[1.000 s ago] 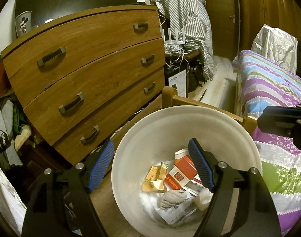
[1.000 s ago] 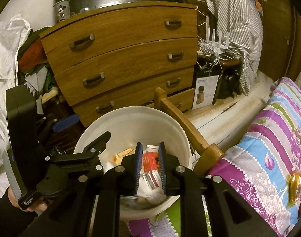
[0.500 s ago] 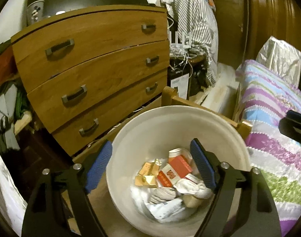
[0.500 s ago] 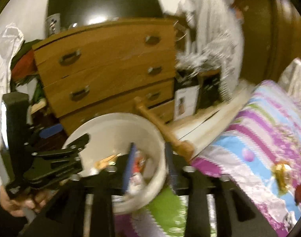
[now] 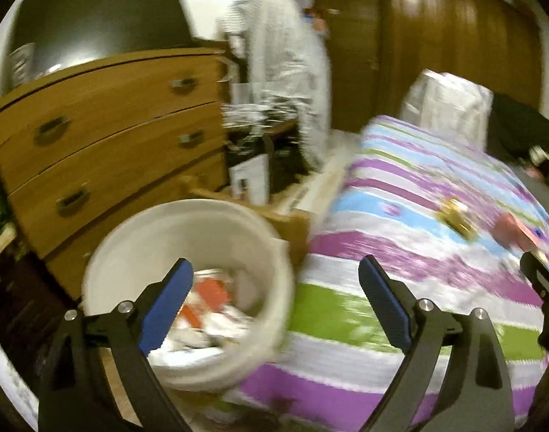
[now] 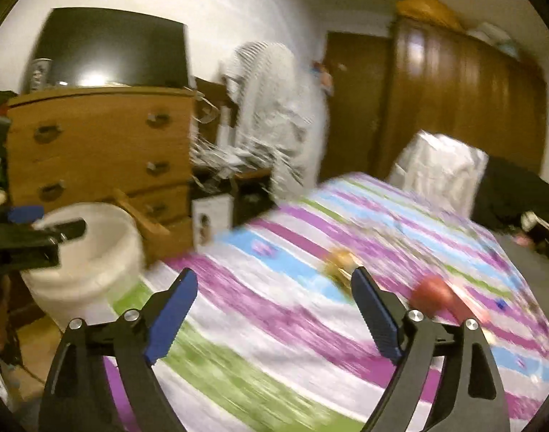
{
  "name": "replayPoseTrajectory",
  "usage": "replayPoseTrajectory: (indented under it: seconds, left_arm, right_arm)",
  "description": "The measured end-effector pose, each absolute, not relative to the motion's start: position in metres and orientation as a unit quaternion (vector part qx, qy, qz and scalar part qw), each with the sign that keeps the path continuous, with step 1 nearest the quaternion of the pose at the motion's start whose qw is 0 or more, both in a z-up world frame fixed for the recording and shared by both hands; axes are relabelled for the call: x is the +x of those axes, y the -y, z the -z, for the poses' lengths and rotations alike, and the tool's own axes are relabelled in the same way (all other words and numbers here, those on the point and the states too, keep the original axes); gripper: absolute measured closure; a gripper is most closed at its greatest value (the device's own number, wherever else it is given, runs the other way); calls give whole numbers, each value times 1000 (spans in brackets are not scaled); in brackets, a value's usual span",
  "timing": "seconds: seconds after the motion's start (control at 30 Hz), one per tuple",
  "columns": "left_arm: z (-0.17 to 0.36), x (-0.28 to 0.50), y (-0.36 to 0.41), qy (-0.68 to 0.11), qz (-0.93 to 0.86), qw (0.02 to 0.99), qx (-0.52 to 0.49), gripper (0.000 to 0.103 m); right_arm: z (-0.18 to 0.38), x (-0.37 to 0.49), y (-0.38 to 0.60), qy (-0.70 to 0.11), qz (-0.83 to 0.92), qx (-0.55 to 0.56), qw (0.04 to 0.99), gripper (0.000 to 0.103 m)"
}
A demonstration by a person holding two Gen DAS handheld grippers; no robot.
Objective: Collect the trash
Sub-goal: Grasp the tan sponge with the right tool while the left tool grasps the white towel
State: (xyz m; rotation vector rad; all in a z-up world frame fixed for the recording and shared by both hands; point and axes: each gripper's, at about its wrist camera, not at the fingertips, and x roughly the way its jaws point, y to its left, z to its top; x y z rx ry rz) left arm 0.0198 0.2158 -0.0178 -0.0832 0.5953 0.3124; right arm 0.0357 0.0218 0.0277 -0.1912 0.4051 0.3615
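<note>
At the left, a white bin [image 5: 105,262] holds trash [image 5: 209,298] beside the dresser [image 5: 105,126]. The left gripper [image 5: 274,306] hangs wide open and empty over bin and bed [image 5: 418,187]. The right gripper [image 6: 274,313], wide open and empty, hovers over the bed near a gold wrapper [image 6: 341,261] and red item [image 6: 434,293].

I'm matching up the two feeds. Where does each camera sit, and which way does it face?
Left wrist: on the left claw, facing the white bucket and striped bedspread; the right claw shows at the right edge.
Right wrist: on the right claw, facing the bedspread; the left claw shows at left.
Shared: bucket, bedspread, dresser, gold wrapper, red item.
</note>
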Motion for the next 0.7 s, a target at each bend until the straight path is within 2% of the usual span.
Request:
replayPoseTrajectory:
  seconds: [0.2,0.4,0.57,0.7]
  left_arm:
    - [38,53,-137,-323,-49,945,8,13]
    - [54,101,-48,-343,93,930,89,13]
    - [55,146,17,-333,216,904,158,16]
    - [62,182,56,-341,297,876,171,16]
  right_arm:
    - [5,42,138,-286,-83,-24,954,16]
    - [35,55,279,-332,-18,65,941,16]
    - [58,100,326,-369,-21,67,927,17]
    - [72,153,318,-401,-50,78,911,17]
